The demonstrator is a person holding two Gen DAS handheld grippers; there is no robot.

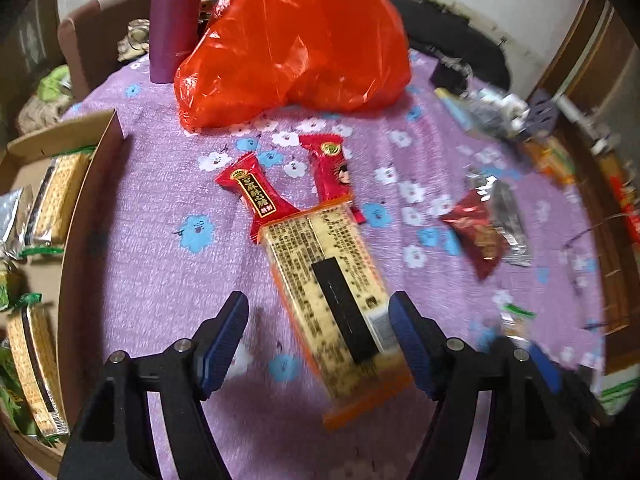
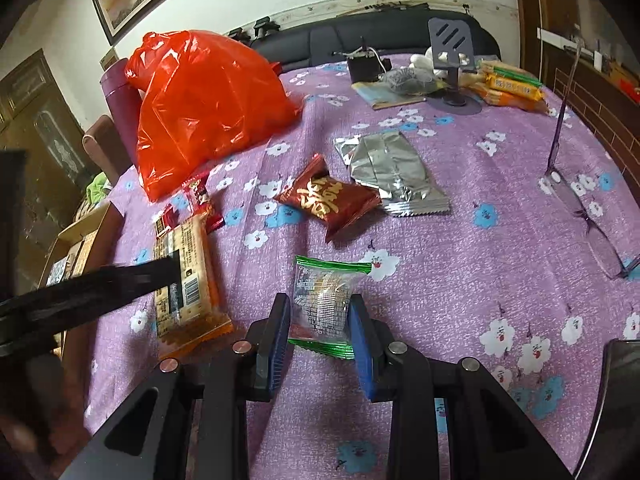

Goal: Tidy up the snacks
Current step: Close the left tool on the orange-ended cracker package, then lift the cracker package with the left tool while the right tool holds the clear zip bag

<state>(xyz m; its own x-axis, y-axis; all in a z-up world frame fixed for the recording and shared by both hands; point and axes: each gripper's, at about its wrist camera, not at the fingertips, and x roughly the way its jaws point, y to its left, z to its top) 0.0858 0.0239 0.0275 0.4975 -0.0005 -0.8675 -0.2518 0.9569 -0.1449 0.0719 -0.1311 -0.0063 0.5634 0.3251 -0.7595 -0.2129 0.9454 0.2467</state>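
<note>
My left gripper (image 1: 318,312) is open over a long orange-edged cracker packet (image 1: 332,292) lying on the purple flowered cloth (image 1: 168,200); the packet lies between the fingers, nearer the right one. Two red candy wrappers (image 1: 256,196) lie just beyond it. My right gripper (image 2: 320,312) is shut on a small clear packet with green ends (image 2: 324,300), low over the cloth. The cracker packet also shows in the right wrist view (image 2: 188,276), with the left gripper's black finger over it.
A cardboard box (image 1: 76,216) holding several packets stands at the left. A red plastic bag (image 2: 200,100) and purple cylinder (image 1: 174,20) stand at the back. A dark red snack bag (image 2: 328,200), silver packet (image 2: 392,168), glasses (image 2: 588,208) and a phone stand (image 2: 452,68) lie to the right.
</note>
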